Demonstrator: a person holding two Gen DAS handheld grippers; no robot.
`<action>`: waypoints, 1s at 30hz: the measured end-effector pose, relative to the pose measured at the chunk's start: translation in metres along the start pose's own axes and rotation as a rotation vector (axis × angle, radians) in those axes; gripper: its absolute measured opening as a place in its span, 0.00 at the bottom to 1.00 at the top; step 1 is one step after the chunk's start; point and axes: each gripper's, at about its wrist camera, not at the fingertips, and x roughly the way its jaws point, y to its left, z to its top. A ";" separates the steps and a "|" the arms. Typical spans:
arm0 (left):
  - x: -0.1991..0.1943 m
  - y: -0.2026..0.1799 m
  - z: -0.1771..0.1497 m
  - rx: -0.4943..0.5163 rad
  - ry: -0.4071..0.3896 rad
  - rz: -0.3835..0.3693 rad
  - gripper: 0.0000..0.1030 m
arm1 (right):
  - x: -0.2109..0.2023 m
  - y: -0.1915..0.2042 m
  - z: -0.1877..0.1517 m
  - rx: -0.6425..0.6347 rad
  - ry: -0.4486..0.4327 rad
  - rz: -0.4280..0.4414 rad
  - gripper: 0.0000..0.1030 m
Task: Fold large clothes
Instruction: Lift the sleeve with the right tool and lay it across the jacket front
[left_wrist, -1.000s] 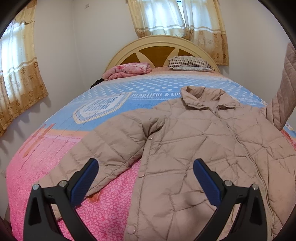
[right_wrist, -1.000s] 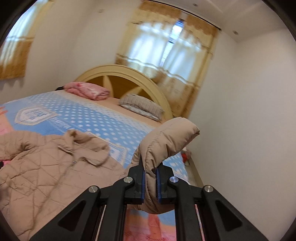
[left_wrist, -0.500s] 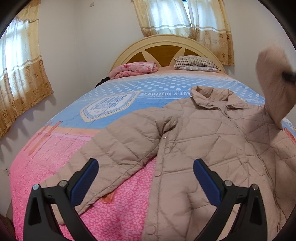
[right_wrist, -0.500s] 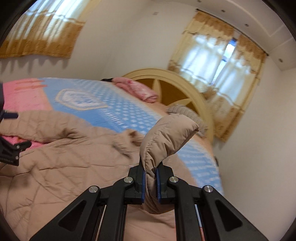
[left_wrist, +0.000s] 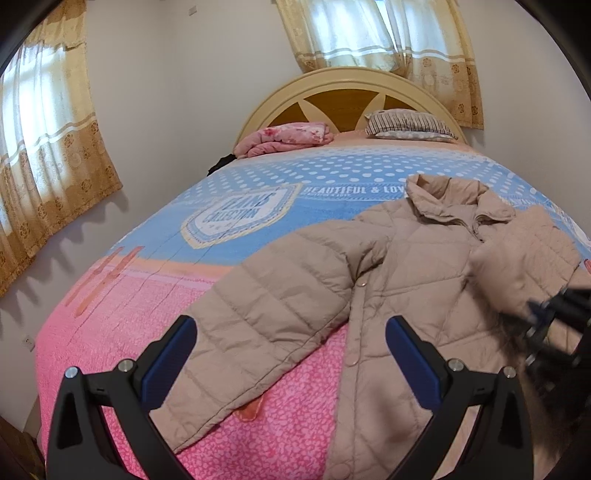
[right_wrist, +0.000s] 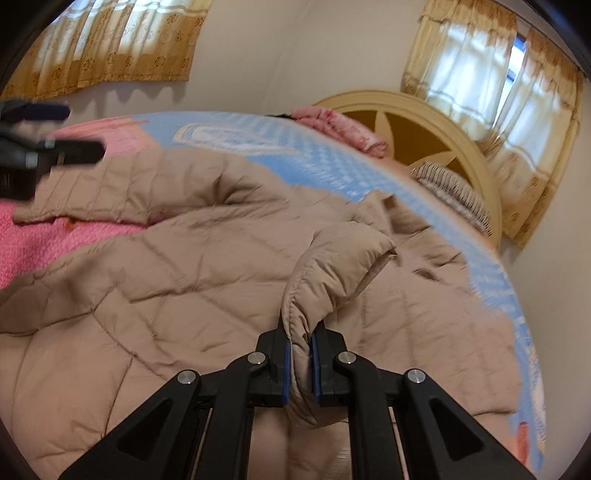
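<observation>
Left wrist view: aimed up the pink-and-blue quilted bed (left_wrist: 155, 295) toward the arched cream headboard (left_wrist: 347, 85), from near its foot.
Right wrist view: held close over the beige quilted jacket (right_wrist: 155, 288), tilted, facing the headboard.
Shared: jacket, bed, headboard.

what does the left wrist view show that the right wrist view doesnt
Only the left wrist view: the open left gripper seen from behind over the spread sleeve, with the snap buttons showing.

Only the right wrist view: the right gripper shut on the folded-over sleeve.

Both: the beige jacket on the bed, the headboard, the striped pillow, and the pink blanket.
</observation>
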 end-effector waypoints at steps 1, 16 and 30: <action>-0.001 -0.002 0.002 0.006 -0.004 -0.001 1.00 | 0.003 0.003 -0.001 0.005 0.008 0.012 0.07; -0.011 -0.030 0.040 -0.009 -0.058 -0.040 1.00 | -0.066 -0.045 -0.012 0.242 -0.032 0.220 0.60; 0.057 -0.144 0.018 0.131 0.079 -0.024 1.00 | -0.025 -0.100 -0.054 0.485 0.185 0.159 0.19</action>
